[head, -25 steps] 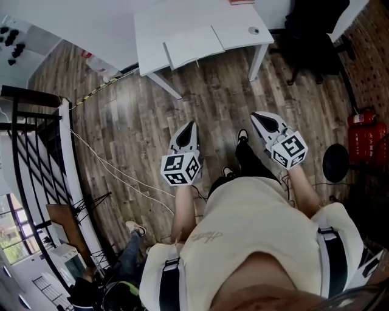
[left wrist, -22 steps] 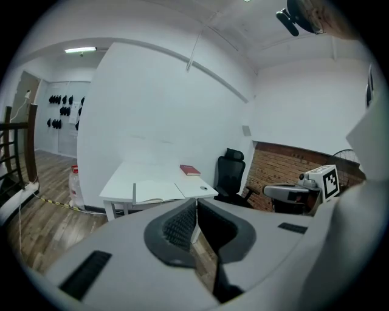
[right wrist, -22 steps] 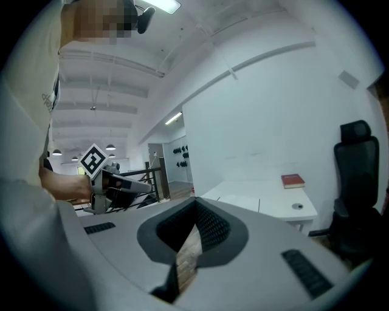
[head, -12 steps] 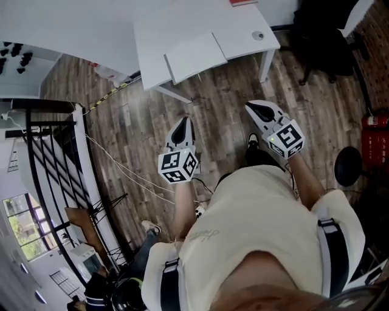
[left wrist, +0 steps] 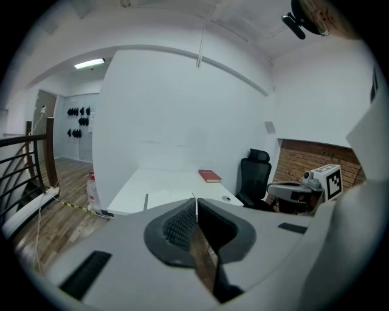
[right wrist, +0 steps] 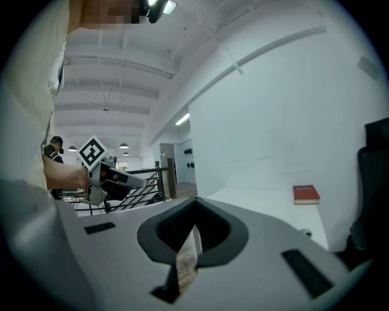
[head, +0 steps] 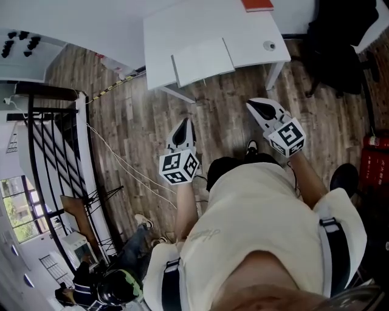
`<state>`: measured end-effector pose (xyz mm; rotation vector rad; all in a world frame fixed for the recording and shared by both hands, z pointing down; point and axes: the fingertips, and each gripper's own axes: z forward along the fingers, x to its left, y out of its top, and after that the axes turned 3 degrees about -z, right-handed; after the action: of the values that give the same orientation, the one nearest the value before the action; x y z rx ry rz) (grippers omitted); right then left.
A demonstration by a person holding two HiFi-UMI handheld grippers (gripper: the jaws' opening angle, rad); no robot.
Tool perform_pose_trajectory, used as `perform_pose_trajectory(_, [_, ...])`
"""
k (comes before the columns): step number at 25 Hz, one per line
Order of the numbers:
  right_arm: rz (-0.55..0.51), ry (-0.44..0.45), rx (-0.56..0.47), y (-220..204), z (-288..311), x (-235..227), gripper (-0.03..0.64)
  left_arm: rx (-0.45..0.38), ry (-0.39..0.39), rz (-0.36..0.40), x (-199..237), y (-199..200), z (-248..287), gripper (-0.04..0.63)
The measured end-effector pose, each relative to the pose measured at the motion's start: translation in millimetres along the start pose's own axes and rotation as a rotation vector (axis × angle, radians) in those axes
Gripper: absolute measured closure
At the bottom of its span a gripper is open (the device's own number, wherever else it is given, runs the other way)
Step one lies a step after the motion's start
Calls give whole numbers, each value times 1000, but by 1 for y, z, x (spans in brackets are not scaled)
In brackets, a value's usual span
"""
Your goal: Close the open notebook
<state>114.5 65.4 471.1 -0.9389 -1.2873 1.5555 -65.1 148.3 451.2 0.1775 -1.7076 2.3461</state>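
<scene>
White pages of the open notebook (head: 203, 61) lie spread flat near the front edge of the white table (head: 182, 30), at the upper middle of the head view and well apart from both tools. The left gripper (head: 189, 123) and the right gripper (head: 253, 105) hang over the wood floor (head: 140, 121) at mid-frame, both aimed up-frame toward the table. That reads as an approach on foot, not work begun, and the notebook is untouched and not yet closed. Each pair of jaws is clenched on nothing: each gripper's own view shows the tips meeting, with only a sliver of floor below them. Likely they are kept closed because nothing needs holding until the cover is reached. Only the head view shows the notebook's whole spread, though it cuts the red book (head: 258, 5) at the top edge. The left gripper view looks level across the tabletop, with the whole red book far back, a black chair (left wrist: 258, 176) to the right, and the notebook's edges just above its jaws. In the right gripper view the notebook cannot be made out.
</scene>
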Motion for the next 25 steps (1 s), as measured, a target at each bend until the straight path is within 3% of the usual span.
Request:
perform_pose_trajectory(14, [24, 31, 61, -4, 37, -12, 609, 28, 32, -26, 33, -5, 31, 569])
perform_pose_trajectory(15, [25, 23, 64, -2, 39, -15, 609, 27, 30, -30, 36, -4, 36, 561])
perform_pose_trajectory(17, [28, 6, 70, 1, 43, -23, 609, 16, 12, -35, 41, 5, 47, 478])
perform_pose_trajectory(25, [-23, -43, 81, 26, 90, -50, 609, -9, -54, -59, 78, 35, 94, 473])
